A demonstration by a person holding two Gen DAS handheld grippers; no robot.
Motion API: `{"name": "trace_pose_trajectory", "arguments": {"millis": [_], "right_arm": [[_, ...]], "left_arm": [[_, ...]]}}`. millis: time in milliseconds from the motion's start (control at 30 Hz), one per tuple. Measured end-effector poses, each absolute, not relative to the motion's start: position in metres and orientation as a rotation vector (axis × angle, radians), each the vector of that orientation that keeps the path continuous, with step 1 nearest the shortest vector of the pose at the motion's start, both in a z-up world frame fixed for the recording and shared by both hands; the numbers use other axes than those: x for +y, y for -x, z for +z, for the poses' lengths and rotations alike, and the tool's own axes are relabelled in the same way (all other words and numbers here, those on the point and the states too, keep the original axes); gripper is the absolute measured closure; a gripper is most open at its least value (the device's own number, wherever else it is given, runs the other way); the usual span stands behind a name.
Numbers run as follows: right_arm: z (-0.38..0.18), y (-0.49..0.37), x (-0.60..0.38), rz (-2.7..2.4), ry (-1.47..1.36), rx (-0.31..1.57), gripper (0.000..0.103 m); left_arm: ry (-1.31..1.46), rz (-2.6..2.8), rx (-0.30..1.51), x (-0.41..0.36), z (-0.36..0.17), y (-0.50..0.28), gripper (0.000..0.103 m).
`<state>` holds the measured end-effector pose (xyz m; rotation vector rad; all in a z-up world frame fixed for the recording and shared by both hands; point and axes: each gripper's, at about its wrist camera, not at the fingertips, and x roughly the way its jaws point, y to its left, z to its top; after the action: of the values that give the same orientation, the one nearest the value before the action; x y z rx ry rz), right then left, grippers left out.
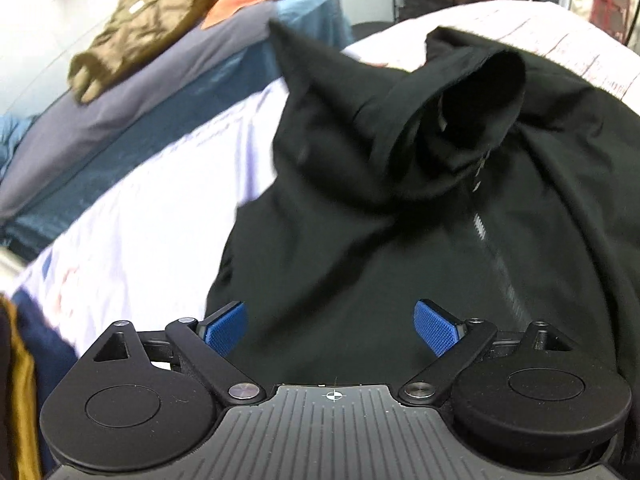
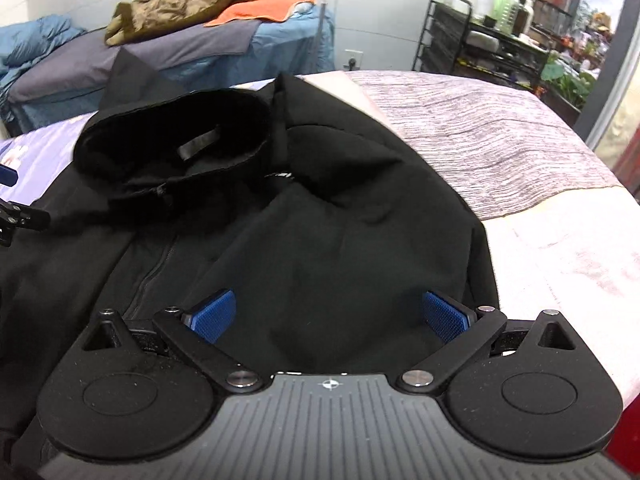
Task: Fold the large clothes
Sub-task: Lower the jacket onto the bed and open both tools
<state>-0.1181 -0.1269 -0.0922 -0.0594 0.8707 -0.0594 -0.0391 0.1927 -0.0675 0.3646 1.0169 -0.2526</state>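
A large black zip-up hooded jacket [image 1: 360,240] lies spread front-up on a cloth-covered table, its hood [image 1: 476,112] standing open toward the far side. In the right wrist view the jacket [image 2: 320,240] fills the middle, with the hood [image 2: 176,152] at upper left and the zipper running down left of centre. My left gripper [image 1: 331,328] is open and empty, just above the jacket's body. My right gripper [image 2: 329,316] is open and empty over the jacket's right half. Part of the left gripper [image 2: 16,212] shows at the left edge of the right wrist view.
The table cover is pale lilac on the left [image 1: 152,220] and grey-striped pink on the right [image 2: 500,132]. Behind stands a bed [image 2: 192,52] with an olive jacket [image 2: 176,0], an orange cloth [image 2: 264,8] and blue bedding. A black shelf rack [image 2: 488,36] stands at back right.
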Motion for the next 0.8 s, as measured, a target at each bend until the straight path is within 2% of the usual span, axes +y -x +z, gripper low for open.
{"name": "trace_pose_trajectory", "arguments": {"millis": [233, 500, 633, 700, 800], "right_arm": [[-0.091, 0.139, -0.114, 0.031, 0.026, 0.926, 0.003], [-0.101, 0.143, -0.074, 0.197, 0.087, 1.007, 0.003], [-0.115, 0.136, -0.056, 0.2, 0.135, 1.088, 0.008], [-0.122, 0.137, -0.05, 0.204, 0.153, 1.113, 0.014], [-0.128, 0.14, -0.042, 0.207, 0.179, 1.142, 0.03]], "left_arm": [[-0.342, -0.193, 1.047, 0.224, -0.064, 0.076, 0.0], [-0.398, -0.361, 1.078, 0.186, -0.075, 0.101, 0.0], [-0.494, -0.431, 1.068, 0.165, -0.085, 0.114, 0.0], [-0.508, -0.461, 1.072, 0.16, -0.089, 0.119, 0.0], [-0.525, -0.482, 1.085, 0.157, -0.095, 0.123, 0.0]]}}
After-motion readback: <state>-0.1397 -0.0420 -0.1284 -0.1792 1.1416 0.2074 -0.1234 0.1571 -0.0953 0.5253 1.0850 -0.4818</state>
